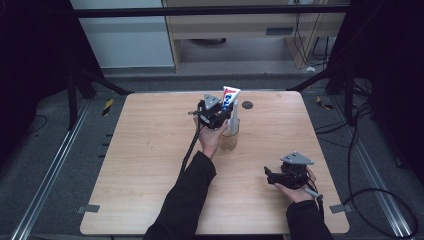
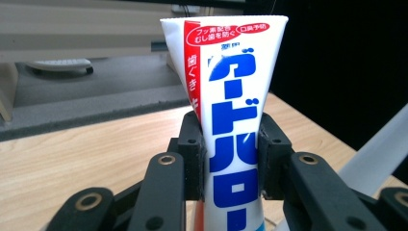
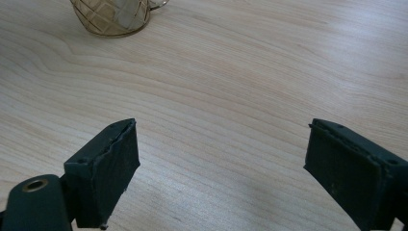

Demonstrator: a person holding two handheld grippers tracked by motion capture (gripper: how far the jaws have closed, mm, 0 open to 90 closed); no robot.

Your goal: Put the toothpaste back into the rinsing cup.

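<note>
While its claw (image 2: 230, 161) pinches it, the glossy toothpaste tube (image 2: 226, 96) flares flat.

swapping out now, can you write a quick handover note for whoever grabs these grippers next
Left gripper: shut on the toothpaste tube, held upright above the glass cup.
Right gripper: jaws wide open, nothing between them, low over the table at the near right.
A white item already stands in the cup.
Done: tube picked up and brought to the cup.
Left: probably lower the tube in and release.

black sleeves (image 1: 187, 197), black tongs (image 1: 216, 116) — grey plates
</note>
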